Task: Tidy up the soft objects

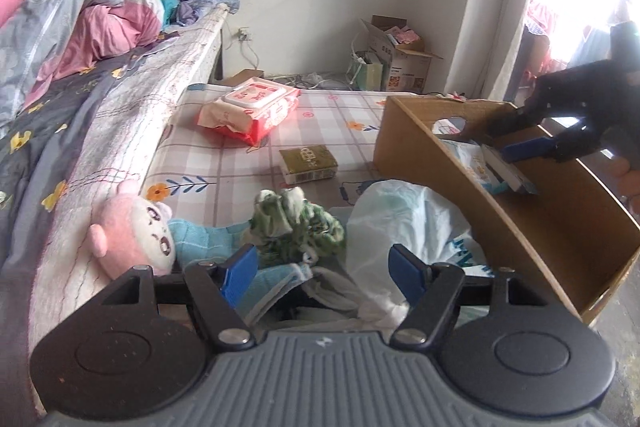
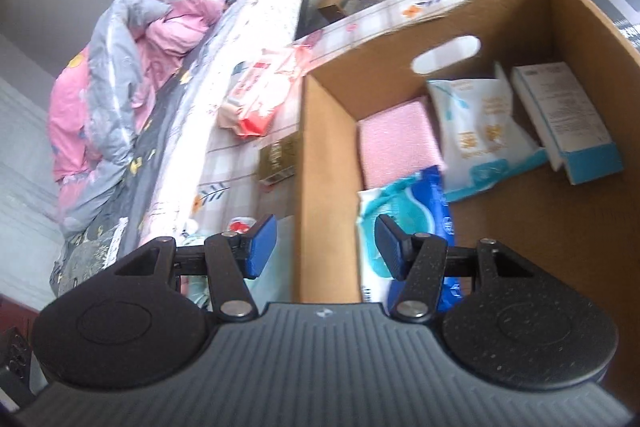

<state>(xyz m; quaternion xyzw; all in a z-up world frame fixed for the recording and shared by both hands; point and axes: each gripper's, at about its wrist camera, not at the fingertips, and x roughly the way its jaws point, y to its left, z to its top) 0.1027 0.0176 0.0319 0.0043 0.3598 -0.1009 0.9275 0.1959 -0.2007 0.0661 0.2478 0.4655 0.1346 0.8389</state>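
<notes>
Betw. claws [image 1: 322,277]: green cloth [image 1: 298,223], bag [image 1: 404,223]

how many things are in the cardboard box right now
4: a pink pack at the back left, a blue pack nearest, a white pouch mid, a white-blue carton right. Others may be hidden.

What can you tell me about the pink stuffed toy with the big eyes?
The pink stuffed toy looks soft and fuzzy, with a round pale face, big dark shiny eyes and a small stubby pink ear or arm at its side. It lies tilted on the checked mat, leaning against the bed's edge. A light blue cloth lies right beside it, seemingly touching. No gripper touches it. Only its head shows clearly.
</notes>
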